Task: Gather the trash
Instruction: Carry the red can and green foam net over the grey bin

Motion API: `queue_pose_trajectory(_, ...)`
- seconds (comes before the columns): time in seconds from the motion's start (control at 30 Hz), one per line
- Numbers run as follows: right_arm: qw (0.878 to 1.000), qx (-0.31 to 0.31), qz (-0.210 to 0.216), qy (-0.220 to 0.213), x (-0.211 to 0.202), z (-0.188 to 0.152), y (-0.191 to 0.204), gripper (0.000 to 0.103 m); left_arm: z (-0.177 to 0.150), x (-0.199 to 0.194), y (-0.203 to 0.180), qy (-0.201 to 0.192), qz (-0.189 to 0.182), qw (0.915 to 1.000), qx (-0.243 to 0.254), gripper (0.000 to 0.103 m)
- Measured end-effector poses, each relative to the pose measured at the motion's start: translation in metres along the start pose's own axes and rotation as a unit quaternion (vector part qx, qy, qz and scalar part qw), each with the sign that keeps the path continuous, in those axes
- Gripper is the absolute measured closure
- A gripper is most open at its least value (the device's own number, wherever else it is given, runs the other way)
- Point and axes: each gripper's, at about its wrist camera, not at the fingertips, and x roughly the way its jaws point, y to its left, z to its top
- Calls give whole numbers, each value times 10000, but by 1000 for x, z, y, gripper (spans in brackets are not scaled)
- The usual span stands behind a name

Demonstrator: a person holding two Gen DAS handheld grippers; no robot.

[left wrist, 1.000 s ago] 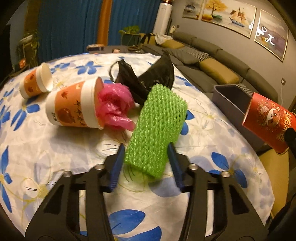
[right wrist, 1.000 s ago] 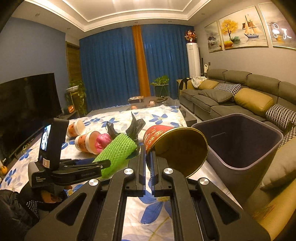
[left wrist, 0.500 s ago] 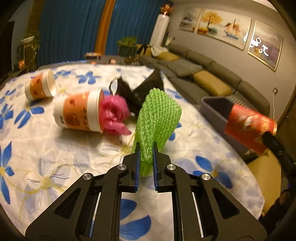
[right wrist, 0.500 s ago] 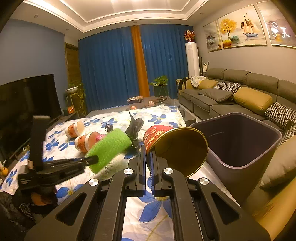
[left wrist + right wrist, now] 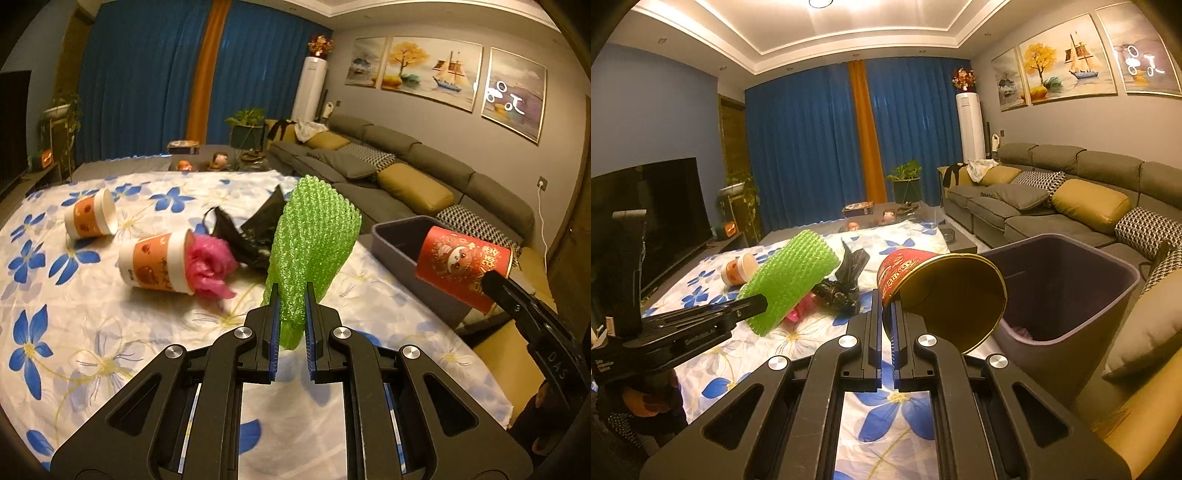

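My left gripper is shut on a green foam net sleeve and holds it up above the flowered table; the sleeve also shows in the right wrist view. My right gripper is shut on the rim of a red paper cup with a gold inside, held beside the grey trash bin. The cup and the bin show at the right of the left wrist view.
On the table lie an orange-and-white cup stuffed with pink plastic, a second orange cup and a black bag. A grey sofa stands behind the bin. A TV is at the left.
My left gripper closed on the green sleeve and lifted it off the table. My right gripper keeps the red cup by the bin, nearly still.
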Motion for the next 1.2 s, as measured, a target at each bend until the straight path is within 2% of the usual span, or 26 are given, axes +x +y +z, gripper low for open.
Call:
queue_pose_trajectory(0.4,9987,60,-429,-255,-9,16,-33,98,18,9,-61,-120,-330,9984,442,92)
queue_pose_trajectory(0.77,9938,177,-1026,-385,-4,27,-81,98,36,49,-120,-82,-884,9931,764,92)
queue_pose_trajectory(0.9,9918,194,-1223,-318,5,28,-99,98,39,67,-138,-8,-1092,9904,852,92)
queue_pose_trajectory(1.2,9902,210,-1373,-126,22,22,-121,98,35,110,-164,311,-1220,9873,969,92)
